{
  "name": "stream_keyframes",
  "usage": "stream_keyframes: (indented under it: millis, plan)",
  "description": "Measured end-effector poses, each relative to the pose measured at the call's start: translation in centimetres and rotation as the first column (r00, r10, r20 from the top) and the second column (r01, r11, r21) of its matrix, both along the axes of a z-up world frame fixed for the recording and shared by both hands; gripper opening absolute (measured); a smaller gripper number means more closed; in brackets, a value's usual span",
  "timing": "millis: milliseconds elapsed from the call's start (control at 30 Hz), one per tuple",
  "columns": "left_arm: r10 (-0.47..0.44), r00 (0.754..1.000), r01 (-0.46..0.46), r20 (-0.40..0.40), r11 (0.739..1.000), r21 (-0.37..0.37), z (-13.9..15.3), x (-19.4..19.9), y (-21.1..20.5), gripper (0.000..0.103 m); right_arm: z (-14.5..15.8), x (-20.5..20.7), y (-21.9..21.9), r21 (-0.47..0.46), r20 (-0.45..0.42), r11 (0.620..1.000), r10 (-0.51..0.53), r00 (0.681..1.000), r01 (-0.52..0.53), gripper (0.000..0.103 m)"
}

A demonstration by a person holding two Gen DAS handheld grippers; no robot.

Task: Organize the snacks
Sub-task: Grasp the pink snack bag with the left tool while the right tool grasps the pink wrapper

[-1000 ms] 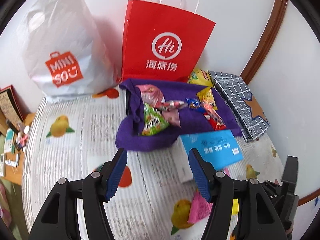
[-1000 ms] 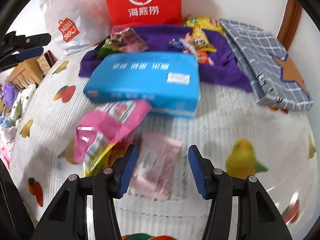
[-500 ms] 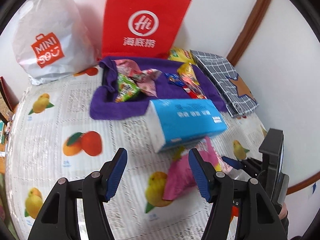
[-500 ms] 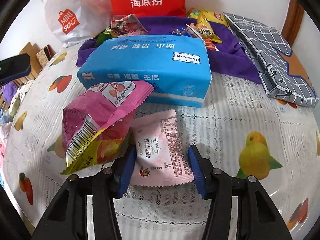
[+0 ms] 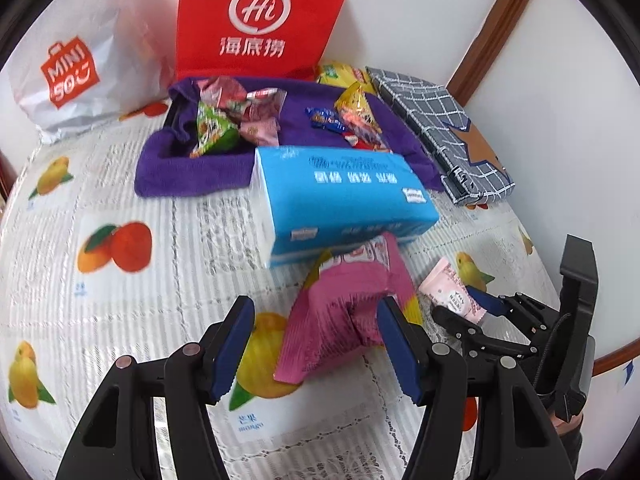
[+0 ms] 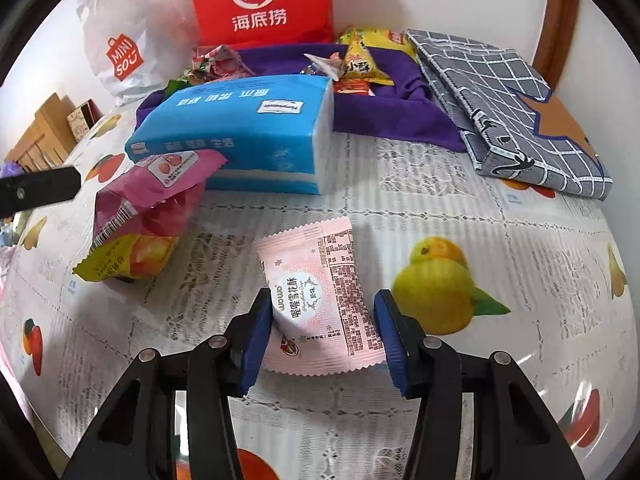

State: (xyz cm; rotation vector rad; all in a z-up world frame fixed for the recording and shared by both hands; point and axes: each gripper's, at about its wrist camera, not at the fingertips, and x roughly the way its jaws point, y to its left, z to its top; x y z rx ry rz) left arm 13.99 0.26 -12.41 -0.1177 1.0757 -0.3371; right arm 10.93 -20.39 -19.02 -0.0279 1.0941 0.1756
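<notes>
My right gripper [image 6: 320, 336] is open with its jaws either side of a pale pink snack packet [image 6: 320, 300] lying flat on the tablecloth. The packet also shows in the left wrist view [image 5: 452, 292], at the right gripper's tips. My left gripper [image 5: 316, 344] is open over a magenta snack bag [image 5: 344, 320] that lies on a yellow packet [image 6: 124, 260]. The magenta bag [image 6: 152, 196] leans against a blue tissue pack [image 5: 340, 200]. Behind it a purple cloth tray [image 5: 180, 176] holds several wrapped snacks [image 5: 216, 132].
A red paper bag [image 5: 264, 16] and a white Miniso bag [image 5: 72, 68] stand against the wall. A grey checked box [image 5: 444, 132] lies at the right. The fruit-print tablecloth [image 5: 120, 280] covers the table; its edge curves close at the right.
Both grippers moved forward and down. The right one now straddles the pale pink packet; the left one came over the magenta bag. Both jaws stayed open.
</notes>
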Motion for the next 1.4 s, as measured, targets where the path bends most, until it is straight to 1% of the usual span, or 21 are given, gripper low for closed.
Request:
stream_keyframes:
  millis: [133,233,367,567,700,767,867,1033,1067,1133,1200,1267,1333,1400]
  plan:
    - [-0.007,1.000,0.007,0.005,0.999,-0.037,0.1,-0.5,0.1,0.062,-0.2,-0.2,0.5,-0.021,0.029,1.000,0.012,0.999,-0.012,0.052]
    - [-0.012,1.000,0.012,0.007,0.999,-0.046,0.1,-0.6,0.0,0.066,-0.4,-0.3,0.3,0.000,0.053,1.000,0.003,0.999,-0.003,0.053]
    - [-0.029,1.000,0.029,-0.004,0.998,-0.064,0.0,-0.3,-0.6,0.068,-0.5,-0.7,0.6,-0.021,0.095,1.000,0.013,0.995,-0.011,0.052]
    - [-0.071,0.997,0.069,-0.021,0.995,-0.069,-0.3,0.4,-2.3,0.071,-0.6,-0.4,0.3,-0.004,0.092,1.000,0.006,0.996,-0.006,0.053]
    - [-0.098,0.995,0.097,-0.032,0.994,-0.042,-0.7,0.8,-3.7,0.071,-0.6,-0.3,-0.1,0.015,0.090,1.000,-0.002,0.996,0.000,0.053]
    - [-0.097,0.995,0.097,-0.030,0.995,-0.010,-1.0,1.0,-4.4,0.075,-0.6,-0.2,-0.2,0.025,0.090,1.000,-0.008,0.996,0.006,0.053]
    - [-0.099,0.994,0.100,-0.041,0.995,0.020,-1.7,1.4,-5.1,0.076,-0.6,-0.2,-0.2,0.027,0.091,1.000,-0.011,0.996,0.008,0.053]
    - [-0.087,0.994,0.093,-0.070,0.991,0.094,-3.5,1.9,-6.2,0.076,-0.6,-0.2,-0.1,0.027,0.091,1.000,-0.011,0.996,0.009,0.053]
    - [-0.081,0.995,0.087,-0.062,0.990,0.108,-3.7,1.9,-6.2,0.075,-0.6,-0.2,-0.2,0.028,0.091,1.000,-0.012,0.996,0.009,0.053]
    - [-0.061,0.997,0.067,-0.049,0.990,0.123,-4.0,1.8,-6.0,0.067,-0.6,-0.3,-0.2,0.031,0.091,0.999,-0.013,0.996,0.010,0.053]
    - [-0.064,0.998,0.066,-0.029,0.994,0.090,-3.6,1.5,-5.2,0.060,-0.6,-0.3,-0.2,0.030,0.091,1.000,-0.013,0.996,0.010,0.053]
    - [-0.050,0.999,0.051,-0.008,0.995,0.089,-3.2,1.2,-4.4,0.058,-0.6,-0.3,-0.1,0.026,0.092,1.000,-0.012,0.996,0.010,0.053]
    - [-0.029,0.999,0.026,0.022,0.992,0.120,-2.7,0.6,-3.3,0.058,-0.6,-0.3,0.0,0.019,0.092,1.000,-0.011,0.996,0.010,0.053]
    - [0.001,0.998,-0.011,0.060,0.985,0.172,-2.3,-0.1,-1.9,0.058,-0.6,-0.3,0.0,0.016,0.092,1.000,-0.011,0.996,0.009,0.053]
